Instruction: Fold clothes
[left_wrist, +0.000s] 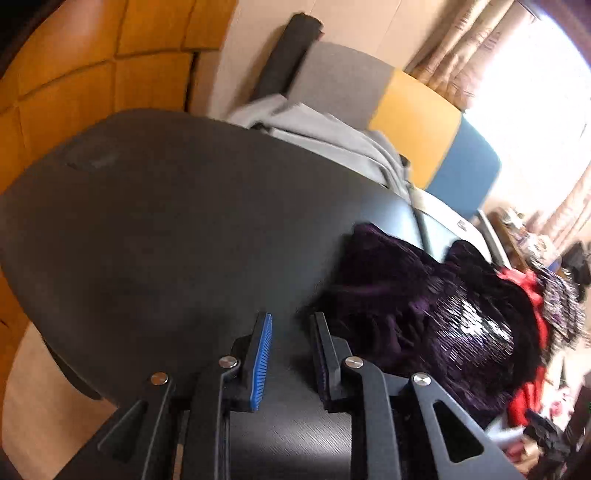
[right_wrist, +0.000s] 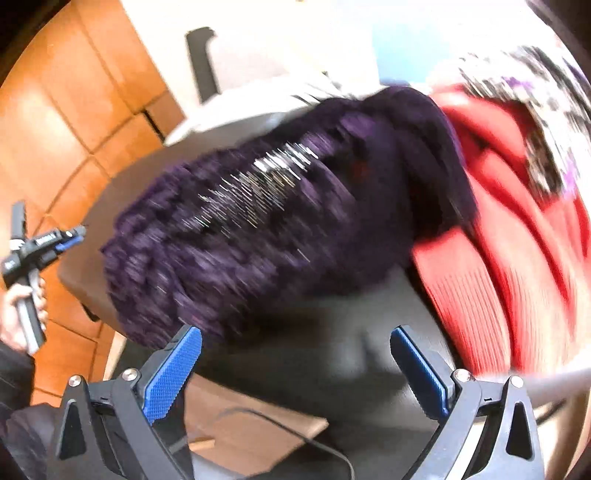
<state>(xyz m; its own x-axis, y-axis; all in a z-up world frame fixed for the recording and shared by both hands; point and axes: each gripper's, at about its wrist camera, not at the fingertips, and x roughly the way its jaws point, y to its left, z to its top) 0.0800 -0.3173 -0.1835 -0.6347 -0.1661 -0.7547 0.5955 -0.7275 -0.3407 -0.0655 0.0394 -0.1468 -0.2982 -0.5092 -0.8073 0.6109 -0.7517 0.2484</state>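
Purple sweater (right_wrist: 258, 221) lies bunched on the dark table (left_wrist: 147, 221), long axis slanting from near-left up to far-right; left of it the left gripper (left_wrist: 291, 328) hovers empty, narrowly parted; right gripper (right_wrist: 295, 354) gapes wide, empty, just before it; red garment (right_wrist: 498, 258) touches its right side

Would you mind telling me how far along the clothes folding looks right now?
Nothing looks folded. The purple sweater lies bunched on the dark table, beside the crumpled red garment. Both the left gripper and right gripper are open and empty. All folding remains.
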